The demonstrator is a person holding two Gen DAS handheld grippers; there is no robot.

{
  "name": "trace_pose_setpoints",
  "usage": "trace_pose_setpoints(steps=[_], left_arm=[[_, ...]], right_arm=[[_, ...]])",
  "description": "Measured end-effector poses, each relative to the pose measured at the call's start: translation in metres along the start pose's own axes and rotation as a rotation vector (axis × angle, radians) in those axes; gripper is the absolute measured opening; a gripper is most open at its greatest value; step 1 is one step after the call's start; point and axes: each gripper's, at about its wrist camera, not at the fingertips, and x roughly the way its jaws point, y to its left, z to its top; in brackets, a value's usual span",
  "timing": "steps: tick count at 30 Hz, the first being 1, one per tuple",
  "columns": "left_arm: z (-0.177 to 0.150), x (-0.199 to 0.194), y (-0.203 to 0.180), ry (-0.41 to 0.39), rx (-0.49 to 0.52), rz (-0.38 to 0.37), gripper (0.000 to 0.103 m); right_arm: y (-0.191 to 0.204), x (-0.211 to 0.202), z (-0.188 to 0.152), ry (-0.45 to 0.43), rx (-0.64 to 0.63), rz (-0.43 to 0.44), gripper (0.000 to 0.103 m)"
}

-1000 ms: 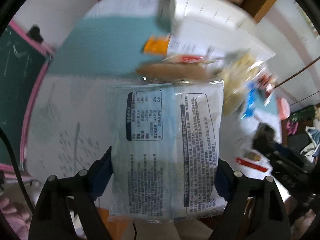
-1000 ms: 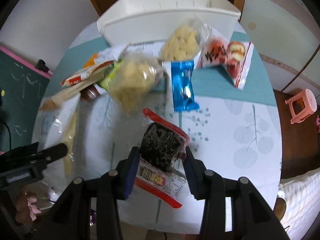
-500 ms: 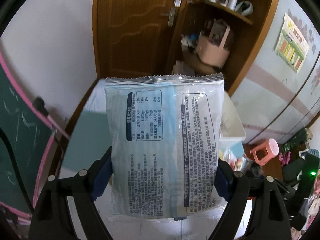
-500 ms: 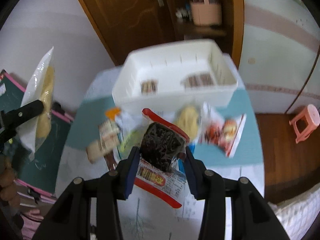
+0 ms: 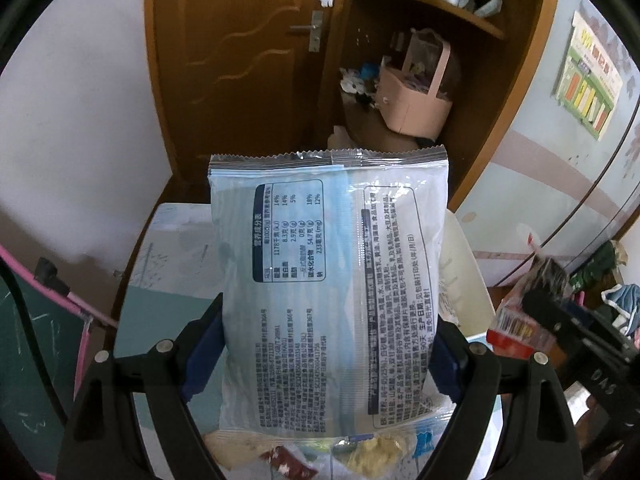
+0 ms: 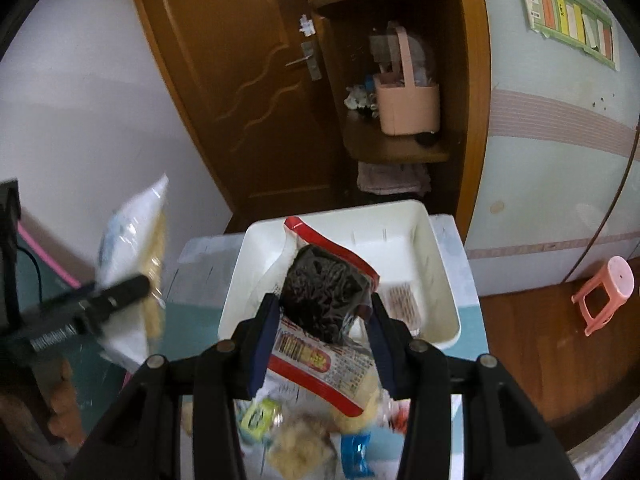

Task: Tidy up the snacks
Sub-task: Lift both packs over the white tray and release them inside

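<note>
The white rectangular plastic basket (image 6: 436, 264) at the table's far end is open on top, its floor mostly bare. Loose snack packets (image 6: 304, 440) crowd the near tabletop. Left of the basket the teal patterned tablecloth (image 6: 192, 312) lies bare; a brown wooden door (image 6: 248, 92) stands behind.

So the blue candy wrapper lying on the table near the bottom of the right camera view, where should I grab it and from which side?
Judging from the right wrist view, take the blue wrapper across its narrow middle, coming straight down from above. It lies flat and lengthwise toward the camera, so the fingers can close on its long edges. The puffed snack bag crowds its left side, so keep the jaws narrow.
</note>
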Motion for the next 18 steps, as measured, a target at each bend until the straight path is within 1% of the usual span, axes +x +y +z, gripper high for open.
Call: trace_pose_setpoints(steps=[3,5,9,14,18], left_arm=[[0.01,0.034,-0.004,0.033,0.005,-0.005,0.086],[0.012,0.05,-0.007,0.046,0.01,-0.008,0.086],[0.019,0.086,-0.016,0.082,0.027,-0.004,0.086],[0.019,0.116,-0.023,0.119,0.045,-0.005,0.087],[0.014,0.125,-0.026,0.128,0.068,0.0,0.087]], right_arm=[[-0.005,0.021,0.013,0.001,0.017,-0.021,0.044],[-0.008,0.034,0.019,0.011,0.032,-0.029,0.044],[-0.014,0.061,0.024,0.041,0.051,-0.057,0.044],[-0.024,0.093,0.022,0.102,0.088,-0.077,0.044],[-0.028,0.108,0.018,0.129,0.1,-0.098,0.045]])
